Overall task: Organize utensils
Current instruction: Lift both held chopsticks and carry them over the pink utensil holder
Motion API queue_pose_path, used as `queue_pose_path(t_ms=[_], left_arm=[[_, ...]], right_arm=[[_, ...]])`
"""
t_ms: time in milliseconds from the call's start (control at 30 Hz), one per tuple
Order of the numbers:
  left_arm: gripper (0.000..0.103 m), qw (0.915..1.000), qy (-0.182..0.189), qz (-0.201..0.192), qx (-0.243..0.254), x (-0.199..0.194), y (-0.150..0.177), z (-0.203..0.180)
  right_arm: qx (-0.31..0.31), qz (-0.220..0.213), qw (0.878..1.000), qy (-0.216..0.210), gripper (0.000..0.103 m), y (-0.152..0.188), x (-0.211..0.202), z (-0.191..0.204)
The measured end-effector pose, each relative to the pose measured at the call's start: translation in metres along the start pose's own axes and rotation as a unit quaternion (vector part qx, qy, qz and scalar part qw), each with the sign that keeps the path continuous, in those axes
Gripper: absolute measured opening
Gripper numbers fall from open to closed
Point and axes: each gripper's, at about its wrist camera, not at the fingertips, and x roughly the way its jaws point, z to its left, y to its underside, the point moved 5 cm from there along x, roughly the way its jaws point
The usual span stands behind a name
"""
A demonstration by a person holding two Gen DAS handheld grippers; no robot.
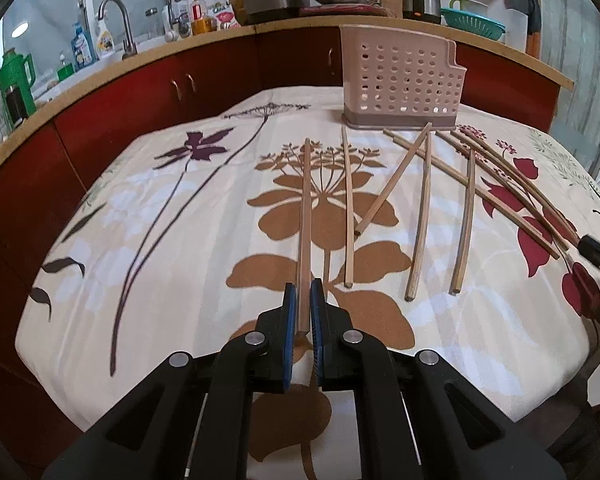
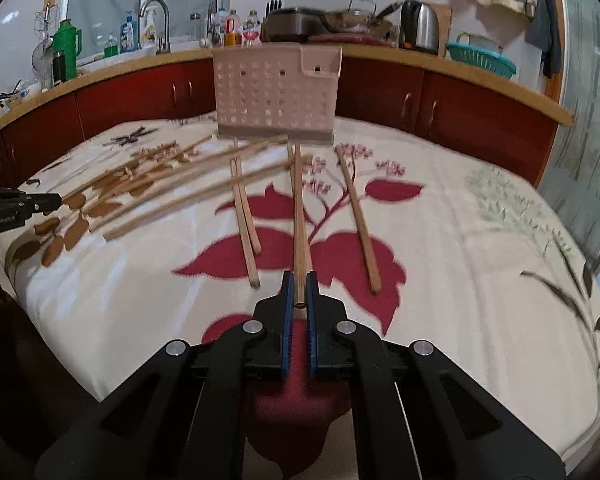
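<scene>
Behind the surface [image 1: 160,280], with its flowered cloth, runs a kitchen counter [image 1: 220,34] with red cupboards; straight ahead of both claws stands the holed basket [image 1: 400,84], and no stick can be seen in it. The left claw [image 1: 305,312] is pinching one chopstick [image 1: 305,220]; the right claw [image 2: 299,300] is pinching another chopstick [image 2: 299,208]; both sticks reach forward toward the basket. About ten loose sticks [image 1: 420,220] are left to the side; I judge the task only starting. Inside of the basket is hidden; the right view is blurred.
</scene>
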Motion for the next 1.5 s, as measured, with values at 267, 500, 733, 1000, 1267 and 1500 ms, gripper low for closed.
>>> queue_pose_path(t_ms=[267, 500, 733, 1000, 1267, 1500], left_arm=[[0.007, 0.9998, -0.001, -0.021, -0.004, -0.012, -0.013, 0.005], [0.007, 0.9985, -0.009, -0.053, -0.011, -0.031, -0.034, 0.015], [0.007, 0.9973, -0.009, -0.070, -0.019, -0.040, -0.055, 0.026], [0.007, 0.9972, -0.004, -0.071, -0.024, -0.037, -0.076, 0.034], [0.007, 0.9955, -0.009, -0.094, -0.001, -0.041, -0.112, 0.037], [0.007, 0.9961, 0.003, -0.087, 0.013, -0.033, -0.139, 0.040]], right_arm=[[-0.012, -0.065, 0.998, 0.014, 0.006, -0.038, -0.032, -0.002], [-0.011, -0.115, 0.993, 0.019, 0.006, -0.075, -0.050, -0.009], [-0.008, -0.150, 0.989, 0.015, 0.006, -0.112, -0.046, -0.016], [-0.002, -0.183, 0.983, 0.012, 0.006, -0.155, -0.028, -0.023], [0.000, -0.205, 0.979, 0.009, 0.006, -0.199, -0.005, -0.030], [0.000, -0.212, 0.977, 0.007, 0.007, -0.222, 0.015, -0.032]])
